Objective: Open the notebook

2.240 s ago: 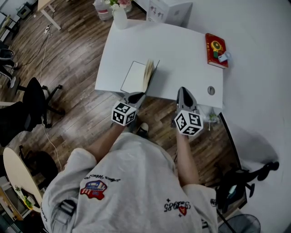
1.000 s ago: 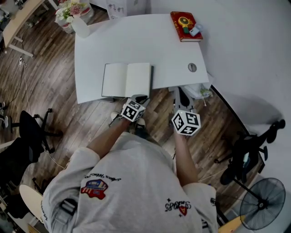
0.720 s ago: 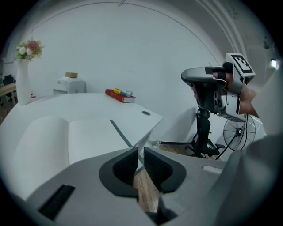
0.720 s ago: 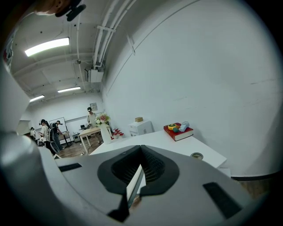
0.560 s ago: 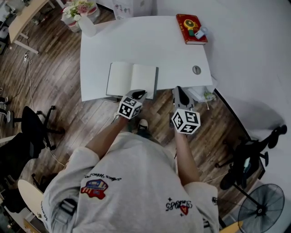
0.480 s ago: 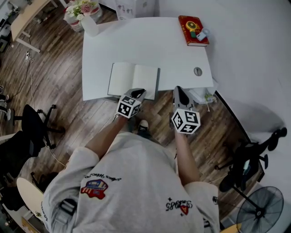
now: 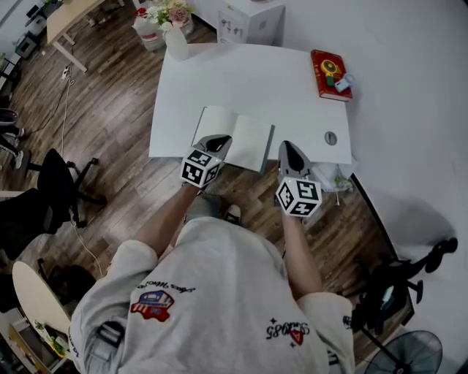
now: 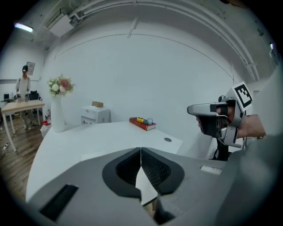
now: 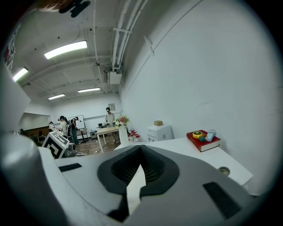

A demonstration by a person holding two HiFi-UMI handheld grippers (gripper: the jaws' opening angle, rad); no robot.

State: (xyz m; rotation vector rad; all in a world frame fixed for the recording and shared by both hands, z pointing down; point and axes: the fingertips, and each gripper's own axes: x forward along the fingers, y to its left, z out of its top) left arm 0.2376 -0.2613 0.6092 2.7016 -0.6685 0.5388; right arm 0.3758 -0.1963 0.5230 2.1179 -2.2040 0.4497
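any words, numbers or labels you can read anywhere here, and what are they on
No text here is readable.
Shirt: two prints, upside down, too blurred to read.
White box: dark marks, too small to read.
Red book: round yellow emblem, no legible words.
Notebook: blank pages.
Marker cubes: black and white squares, no words.

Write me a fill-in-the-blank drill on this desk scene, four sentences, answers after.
1. The notebook lies ___ on the white table.
2. The red book sits at the table's far ___ corner in the head view.
3. The vase at the opposite far corner holds ___.
4. The right gripper has its jaws ___, with nothing held.

Missing words: open; right; flowers; shut
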